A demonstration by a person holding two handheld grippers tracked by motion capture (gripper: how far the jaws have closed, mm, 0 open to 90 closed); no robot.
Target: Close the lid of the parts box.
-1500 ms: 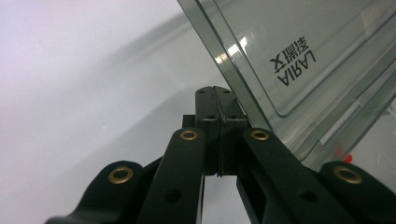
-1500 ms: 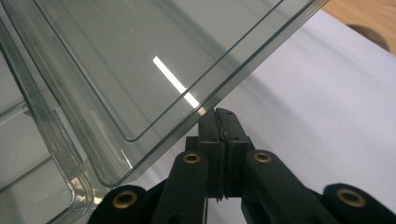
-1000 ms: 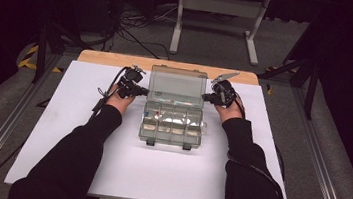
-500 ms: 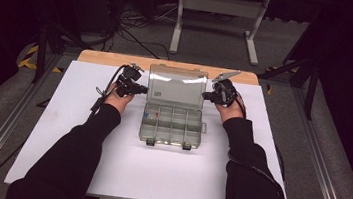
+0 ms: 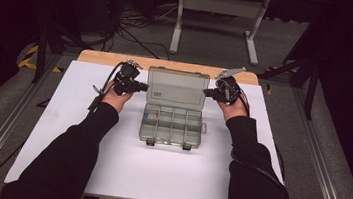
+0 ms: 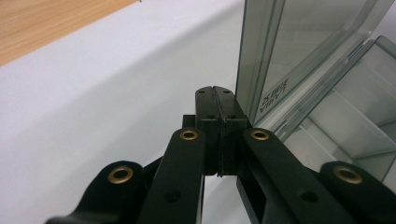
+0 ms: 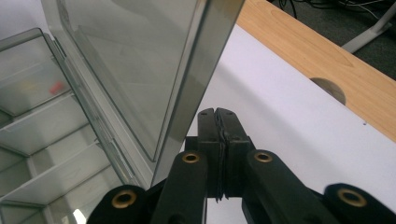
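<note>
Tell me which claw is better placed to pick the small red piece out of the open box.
Left. The red piece lies in the box's far-left compartment, nearer the left claw than the right claw.

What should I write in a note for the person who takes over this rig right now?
Left claw: shut, empty, beside the left edge of the raised lid.
Right claw: shut, empty, beside the lid's right edge.
The clear compartment box sits mid-table on the white sheet, latches toward the person.
Done: the box is open, its lid standing nearly upright.
Small coloured bits lie in the far left compartment; the other compartments look empty.
Left: probably to push the lid fully back or close it; I cannot tell which.
</note>
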